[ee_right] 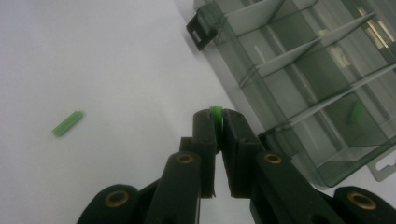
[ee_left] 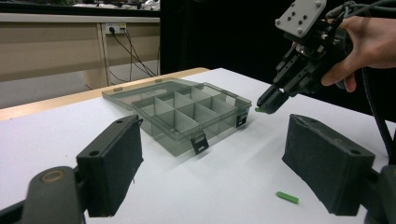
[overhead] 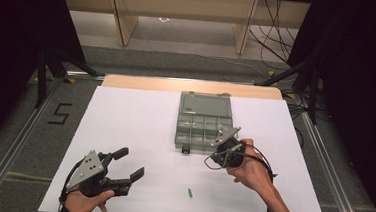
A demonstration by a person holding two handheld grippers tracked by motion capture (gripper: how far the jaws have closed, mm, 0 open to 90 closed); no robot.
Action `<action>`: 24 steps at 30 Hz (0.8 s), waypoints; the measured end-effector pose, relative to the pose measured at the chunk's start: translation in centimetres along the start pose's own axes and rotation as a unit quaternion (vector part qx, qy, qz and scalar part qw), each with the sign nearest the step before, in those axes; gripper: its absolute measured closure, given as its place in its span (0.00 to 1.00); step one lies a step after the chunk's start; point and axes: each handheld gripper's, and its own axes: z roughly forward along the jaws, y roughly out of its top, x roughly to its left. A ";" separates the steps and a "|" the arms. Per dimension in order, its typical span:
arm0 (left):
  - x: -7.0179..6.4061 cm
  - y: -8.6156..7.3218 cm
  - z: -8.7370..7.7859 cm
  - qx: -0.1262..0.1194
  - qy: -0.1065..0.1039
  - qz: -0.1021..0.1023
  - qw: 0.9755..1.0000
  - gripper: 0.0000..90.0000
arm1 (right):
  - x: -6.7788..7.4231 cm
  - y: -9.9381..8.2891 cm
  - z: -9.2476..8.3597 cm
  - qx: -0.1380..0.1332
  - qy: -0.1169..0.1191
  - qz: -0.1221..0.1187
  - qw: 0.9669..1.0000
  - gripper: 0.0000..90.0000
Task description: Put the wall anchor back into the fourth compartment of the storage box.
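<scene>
Right tongs (ee_right: 217, 122) pinch a small green peg (ee_right: 215, 113) by its very tip, just beside the near wall of the open compartment box (ee_left: 184, 122). Left tongs (overhead: 127, 167) rest wide open and empty, well apart on the white bench (overhead: 134, 127). A second green peg (overhead: 189, 192) lies loose on the bench. With so shallow a grip, the peg could twist free, or clip the box wall and drop outside the compartments.

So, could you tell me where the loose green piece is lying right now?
In the high view, the green piece lies on the white table, near its front edge, between the left gripper and the person's right forearm.
</scene>
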 end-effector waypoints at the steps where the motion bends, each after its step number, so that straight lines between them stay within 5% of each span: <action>1: 0.0 0.0 0.0 0.000 0.000 0.000 1.000 0.21 | -0.2 0.1 -0.1 -0.002 -0.002 0.002 1.000 0.93; 24: 0.1 0.0 0.0 0.002 0.001 0.002 1.000 0.21 | -4.9 1.4 -0.7 -0.027 -0.037 0.036 0.998 0.94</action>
